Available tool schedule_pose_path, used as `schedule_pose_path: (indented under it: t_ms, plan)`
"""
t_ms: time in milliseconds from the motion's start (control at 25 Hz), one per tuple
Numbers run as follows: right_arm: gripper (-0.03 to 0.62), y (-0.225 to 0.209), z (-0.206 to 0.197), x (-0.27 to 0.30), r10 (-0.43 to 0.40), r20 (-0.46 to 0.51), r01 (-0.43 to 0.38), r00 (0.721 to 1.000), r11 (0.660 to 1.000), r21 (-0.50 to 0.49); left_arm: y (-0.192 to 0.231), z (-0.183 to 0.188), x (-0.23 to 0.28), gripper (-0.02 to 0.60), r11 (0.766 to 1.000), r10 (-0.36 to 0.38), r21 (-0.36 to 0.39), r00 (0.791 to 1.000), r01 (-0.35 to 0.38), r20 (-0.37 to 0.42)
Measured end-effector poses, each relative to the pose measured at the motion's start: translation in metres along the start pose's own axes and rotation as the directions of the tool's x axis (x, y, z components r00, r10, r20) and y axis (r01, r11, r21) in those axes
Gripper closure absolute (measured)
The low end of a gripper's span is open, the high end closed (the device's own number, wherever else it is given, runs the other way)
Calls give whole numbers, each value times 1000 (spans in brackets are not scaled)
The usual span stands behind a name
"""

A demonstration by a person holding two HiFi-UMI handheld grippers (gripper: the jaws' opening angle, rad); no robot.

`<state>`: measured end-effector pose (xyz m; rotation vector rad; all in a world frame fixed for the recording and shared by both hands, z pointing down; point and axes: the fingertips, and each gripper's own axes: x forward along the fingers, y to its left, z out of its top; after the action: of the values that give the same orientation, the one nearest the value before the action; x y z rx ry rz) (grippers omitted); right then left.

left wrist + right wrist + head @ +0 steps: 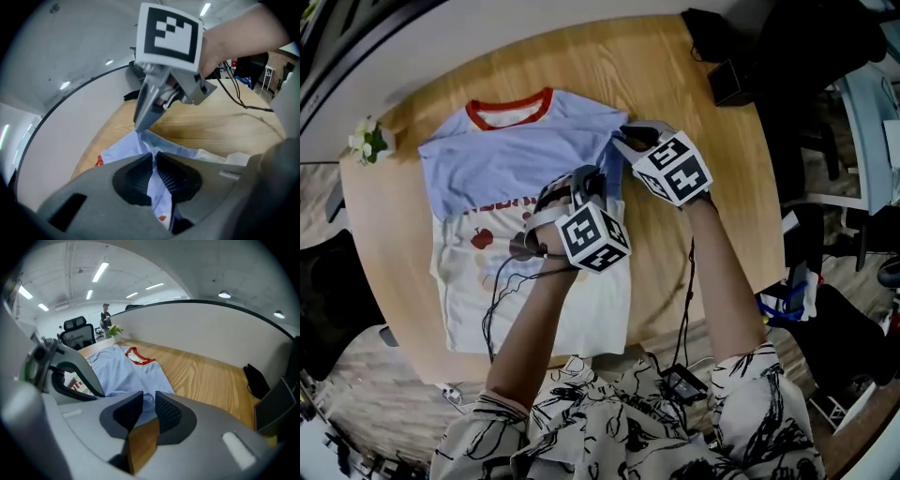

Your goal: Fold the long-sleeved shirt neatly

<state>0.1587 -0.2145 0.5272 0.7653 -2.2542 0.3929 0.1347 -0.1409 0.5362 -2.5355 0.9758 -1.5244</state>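
Shirt on table, L claw pinching blue fabric, R claw slightly apart at shirt edge

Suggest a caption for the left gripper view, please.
Left gripper clamps a light-blue fold of the shirt; the tip of the right gripper is at the cloth ahead.

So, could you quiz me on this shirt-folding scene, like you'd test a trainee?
1. True or false: the left gripper is clamped on the light blue fabric of the white and blue shirt with a red collar.
2. How do the right gripper's jaws stand? A) shut on the shirt B) apart, gripping nothing C) shut on a cable
3. Fill in: the shirt lies on a round ___ table.
Key: 1 true; 2 B; 3 wooden.
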Motion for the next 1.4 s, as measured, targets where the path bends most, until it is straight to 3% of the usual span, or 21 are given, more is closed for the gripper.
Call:
schedule_pose_path:
  t_ms: [200, 280, 360, 480, 640, 760, 960, 1040, 1400]
  plan:
    - [490, -20, -4, -49, -68, 109, 54, 992, 990, 128, -18, -1, 12, 539, 997, 7, 78, 999, -4, -39]
    - [472, -21, -2, -64, -84, 149, 62, 985, 987, 148, -32, 0, 12, 480, 997, -29, 77, 999, 31, -27]
    - [464, -15, 2, -77, -75, 184, 48, 980, 987, 151, -45, 3, 6, 365, 996, -84, 22, 996, 84, 7]
    - [432, -1, 5, -100, -62, 240, 20, 969, 985, 174, -56, 9, -14, 289, 991, -111, -70, 990, 117, 82]
    - [377, 21, 19, -145, -125, 347, 49, 929, 974, 222, -38, 12, -69, 255, 977, -51, -190, 973, 95, 223]
    - [367, 46, 23, -194, -234, 430, 114, 872, 951, 286, -14, 0, -139, 248, 954, 37, -292, 942, 66, 334]
    - [341, 105, 20, -264, -411, 490, 271, 769, 903, 333, 26, -56, -268, 219, 909, 187, -417, 884, 9, 428]
    - [328, 131, 15, -281, -452, 488, 301, 747, 884, 357, 36, -86, -312, 215, 899, 229, -437, 869, -17, 438]
    - [316, 242, -38, -301, -540, 378, 390, 752, 827, 405, 44, -222, -447, 215, 868, 342, -479, 856, -131, 387]
